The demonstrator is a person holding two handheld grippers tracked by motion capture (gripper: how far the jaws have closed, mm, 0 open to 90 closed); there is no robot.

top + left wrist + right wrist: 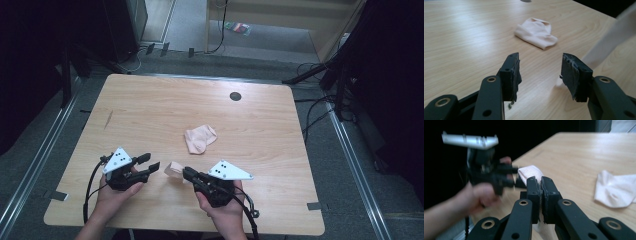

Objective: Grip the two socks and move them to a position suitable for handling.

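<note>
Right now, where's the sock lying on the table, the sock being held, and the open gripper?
lying sock (200,138), high view, its middle.
held sock (173,169), high view, its free end.
left gripper (540,71), left gripper view, between its fingertips.

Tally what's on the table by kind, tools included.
Pale pink socks: 2, one lying loose, one pinched in the right tool
Handheld tools: 2, left tool open, right tool shut
Total: 4

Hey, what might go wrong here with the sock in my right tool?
The right tool pinches the pale pink sock only near one edge, so it may slip free. The open left tool sits close beside it and could snag or bump it. The second pale pink sock lies loose nearby.
</note>
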